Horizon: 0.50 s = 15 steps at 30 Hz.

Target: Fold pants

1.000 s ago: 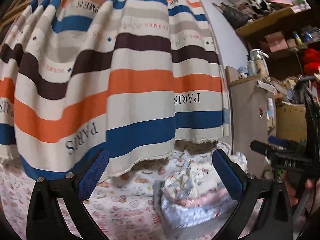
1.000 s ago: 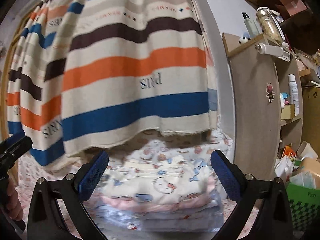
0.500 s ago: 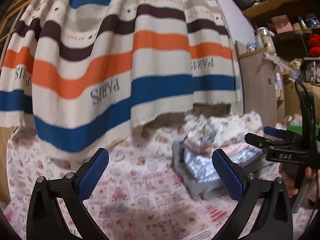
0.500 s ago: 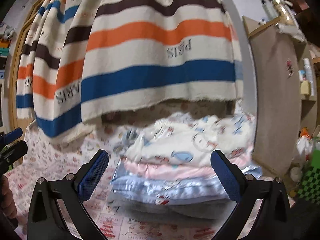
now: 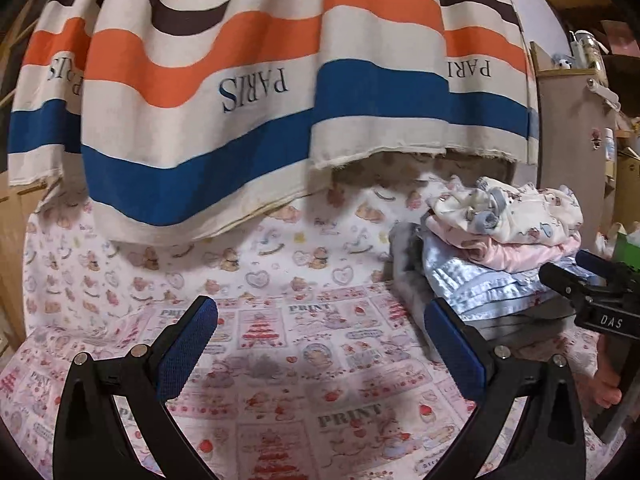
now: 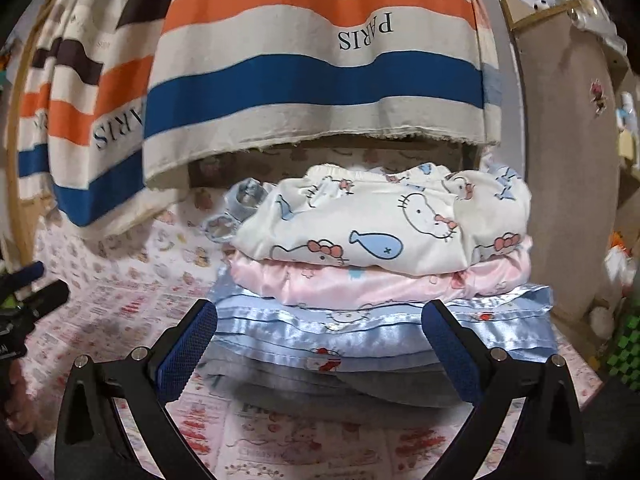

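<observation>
A stack of folded pants lies on the pink printed sheet: white cat-print pants on top, then pink satin, light blue satin and a grey pair at the bottom. My right gripper is open just in front of the stack's lower layers, holding nothing. In the left wrist view the same stack sits to the right. My left gripper is open over bare sheet, left of the stack. The right gripper's tip shows at the right edge there.
A striped curtain printed PARIS hangs down to the sheet behind the stack. A wooden cabinet side stands right of the stack, with cluttered shelves beyond. A hand holds the right gripper's handle.
Both cameras have tilted downward and come closer to the bed. The stack now fills the right wrist view; more bare sheet shows in the left. Both grippers stay open.
</observation>
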Motion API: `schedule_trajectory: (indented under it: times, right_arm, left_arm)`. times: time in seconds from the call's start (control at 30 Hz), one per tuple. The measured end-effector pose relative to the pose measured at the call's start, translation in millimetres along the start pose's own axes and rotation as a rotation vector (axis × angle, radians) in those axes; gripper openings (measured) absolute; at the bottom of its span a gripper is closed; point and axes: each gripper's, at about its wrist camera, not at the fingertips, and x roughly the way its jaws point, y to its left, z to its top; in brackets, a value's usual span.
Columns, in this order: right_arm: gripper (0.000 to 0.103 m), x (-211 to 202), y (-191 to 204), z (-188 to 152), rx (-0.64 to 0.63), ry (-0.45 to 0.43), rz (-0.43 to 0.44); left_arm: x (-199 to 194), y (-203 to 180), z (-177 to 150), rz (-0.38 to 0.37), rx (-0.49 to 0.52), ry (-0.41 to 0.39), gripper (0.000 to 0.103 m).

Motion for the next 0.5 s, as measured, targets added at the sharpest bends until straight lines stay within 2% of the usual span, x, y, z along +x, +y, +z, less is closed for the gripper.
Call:
schedule_trajectory:
  times: [0.13, 0.5]
  right_arm:
    - [0.102, -6.2, 0.6, 0.2, -0.003, -0.032, -0.005]
    - [0.102, -6.6, 1.0, 0.2, -0.007, -0.033, 0.006]
  left_arm:
    - [2.6, -1.5, 4.9, -0.004, 0.012, 0.007, 0.103]
    - [2.1, -3.2, 7.1, -0.016, 0.010, 0.005, 0.103]
